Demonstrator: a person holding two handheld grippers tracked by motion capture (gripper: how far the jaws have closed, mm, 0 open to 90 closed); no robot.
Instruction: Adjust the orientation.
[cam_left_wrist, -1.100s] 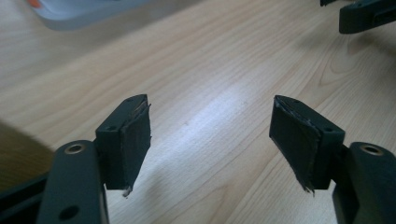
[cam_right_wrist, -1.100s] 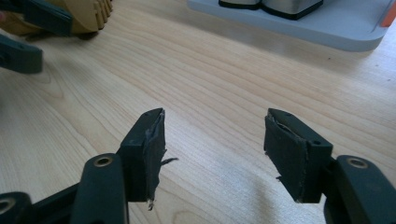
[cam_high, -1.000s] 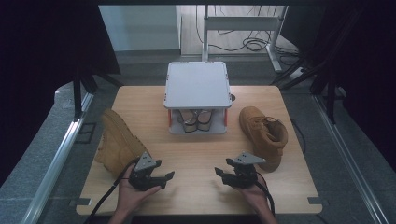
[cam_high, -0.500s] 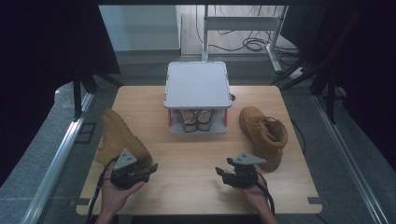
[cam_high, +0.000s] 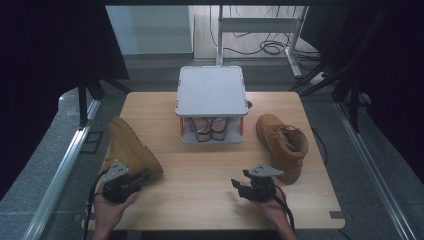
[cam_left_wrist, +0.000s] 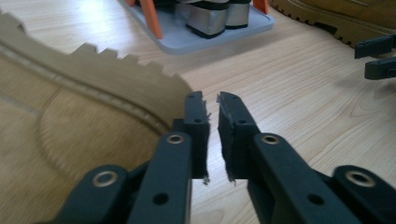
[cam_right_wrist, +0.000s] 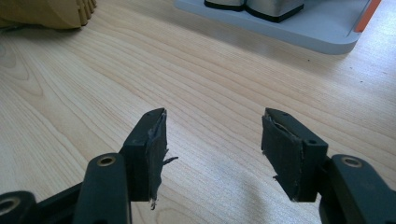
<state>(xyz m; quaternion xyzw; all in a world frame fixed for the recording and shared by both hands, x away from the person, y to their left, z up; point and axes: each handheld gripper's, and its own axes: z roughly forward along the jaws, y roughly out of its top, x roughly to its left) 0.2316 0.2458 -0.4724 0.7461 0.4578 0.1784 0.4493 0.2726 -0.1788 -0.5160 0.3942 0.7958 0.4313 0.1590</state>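
At the bench's (cam_high: 210, 190) left edge, the left gripper (cam_high: 131, 181) is nudging up to a tan boot (cam_high: 131, 149), jaws just closing to a slit with nothing between them, seemingly lining up a grasp. The right gripper (cam_high: 244, 186) is waiting, jaws apart.

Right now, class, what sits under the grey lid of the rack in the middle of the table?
Under the grey lid, on the rack's lower tray, stand two silvery shoes with black trim. The lid covers their rear parts and anything behind them.
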